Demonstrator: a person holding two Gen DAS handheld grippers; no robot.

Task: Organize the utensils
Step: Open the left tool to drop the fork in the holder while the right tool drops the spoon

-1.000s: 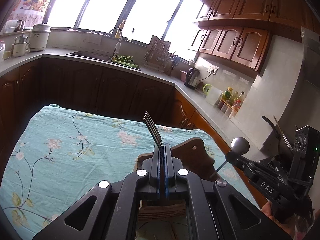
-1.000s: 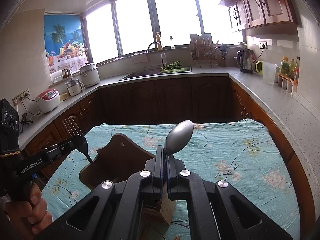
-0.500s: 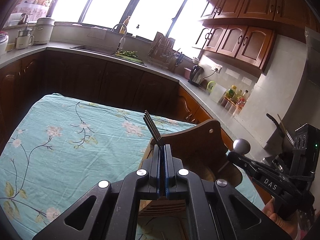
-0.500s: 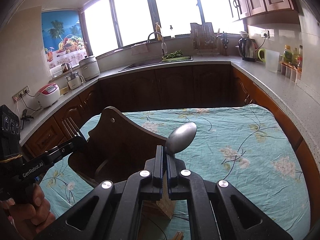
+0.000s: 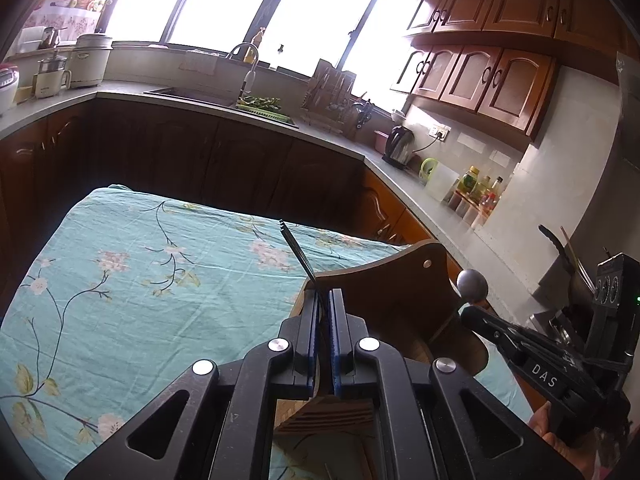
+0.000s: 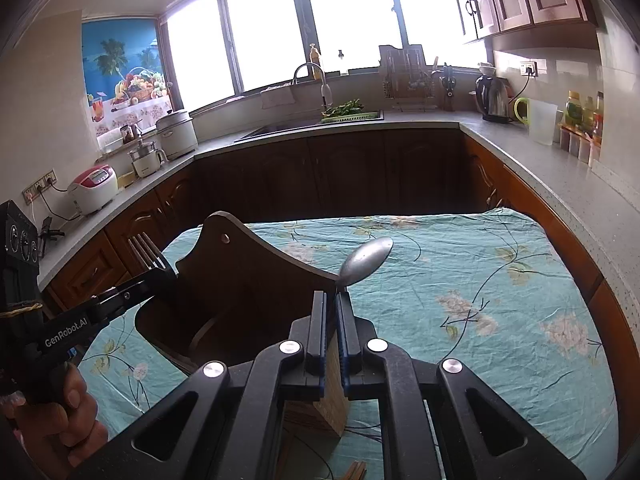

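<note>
Left gripper [image 5: 323, 308] is clamped on a fork [image 5: 296, 250], tines up and canted away from you; right gripper [image 6: 331, 308] is pinched on a spoon [image 6: 366, 261] just under the bowl, bowl up; both utensils hang over the dark wooden holder [image 6: 240, 280] that stands on the table [image 6: 480, 280] with its floral cloth. Handling, as a judgement: both pieces look like thin stiff metal, light, smooth and apt to pivot or slide in the pads; you hold each near the neck, so the long handle below will swing; keep the squeeze firm and lower straight. Views differ: left wrist view shows the fork edge-on, plus the spoon as a round knob at right; right wrist view shows the fork's tines face-on and your left hand [image 6: 60, 412]; a slotted wooden block [image 5: 328, 414] sits below the fingers, slots visible only from the left.
</note>
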